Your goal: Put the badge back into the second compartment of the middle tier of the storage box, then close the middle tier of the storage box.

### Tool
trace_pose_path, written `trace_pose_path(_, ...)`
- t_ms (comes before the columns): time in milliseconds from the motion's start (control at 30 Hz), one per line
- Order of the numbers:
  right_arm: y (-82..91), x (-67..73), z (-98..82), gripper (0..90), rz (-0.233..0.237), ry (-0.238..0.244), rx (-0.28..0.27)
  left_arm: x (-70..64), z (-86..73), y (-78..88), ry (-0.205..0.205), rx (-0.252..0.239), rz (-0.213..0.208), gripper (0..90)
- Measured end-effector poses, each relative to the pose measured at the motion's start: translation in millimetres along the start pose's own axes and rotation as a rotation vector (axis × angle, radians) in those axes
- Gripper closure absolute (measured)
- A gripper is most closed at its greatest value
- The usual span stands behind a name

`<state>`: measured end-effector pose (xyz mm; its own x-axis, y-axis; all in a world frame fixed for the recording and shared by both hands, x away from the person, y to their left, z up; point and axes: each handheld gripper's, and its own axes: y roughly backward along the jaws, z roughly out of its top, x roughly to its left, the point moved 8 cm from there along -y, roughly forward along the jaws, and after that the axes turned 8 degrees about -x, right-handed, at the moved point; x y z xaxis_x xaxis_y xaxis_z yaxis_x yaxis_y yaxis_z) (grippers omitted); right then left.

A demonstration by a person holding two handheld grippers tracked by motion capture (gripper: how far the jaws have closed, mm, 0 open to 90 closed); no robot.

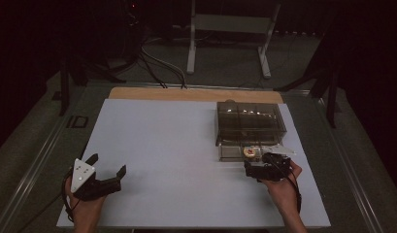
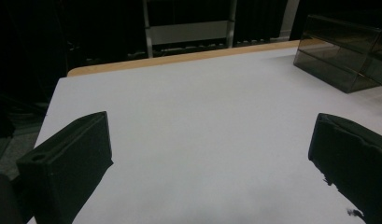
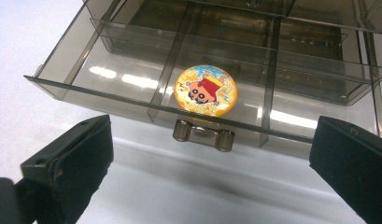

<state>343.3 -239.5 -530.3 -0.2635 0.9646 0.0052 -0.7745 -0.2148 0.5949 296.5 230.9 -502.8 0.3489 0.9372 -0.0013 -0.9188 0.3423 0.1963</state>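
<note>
A smoky clear plastic drawer box (image 1: 249,121) stands at the right of the white board, its lower drawer (image 3: 132,93) pulled out toward me. A round badge with a cartoon picture (image 3: 205,90) lies in the drawer's middle compartment, just behind the small handle (image 3: 203,134). My right gripper (image 3: 212,163) is open in front of that handle, jaws wide apart with nothing between them; in the high view it (image 1: 264,167) sits just below the drawer, next to the badge (image 1: 250,153). My left gripper (image 1: 107,167) rests open at the board's near left, over bare surface (image 2: 202,140).
The white board (image 1: 176,145) covers a wooden table whose edge (image 1: 186,93) shows at the back. The box (image 2: 347,56) appears far right in the left gripper view. Behind the table are a white metal stand (image 1: 230,29) and cables (image 1: 157,63) on the floor.
</note>
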Motion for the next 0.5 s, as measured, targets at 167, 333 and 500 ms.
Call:
trace_pose_path(167,1.4,-1.5,-5.5,0.0,0.001,-0.005,0.005,-1.3,-0.3,-1.5,-0.007,0.006,-0.004,1.0)
trace_pose_path(333,4.1,-2.4,-8.3,0.0,0.010,-0.011,-0.001,-0.8,0.0,-1.7,-0.006,0.004,-0.004,0.9)
trace_pose_path(500,7.6,-0.1,-9.3,2.1,0.055,-0.032,-0.024,-0.2,0.6,-0.3,-0.002,-0.001,-0.001,1.0)
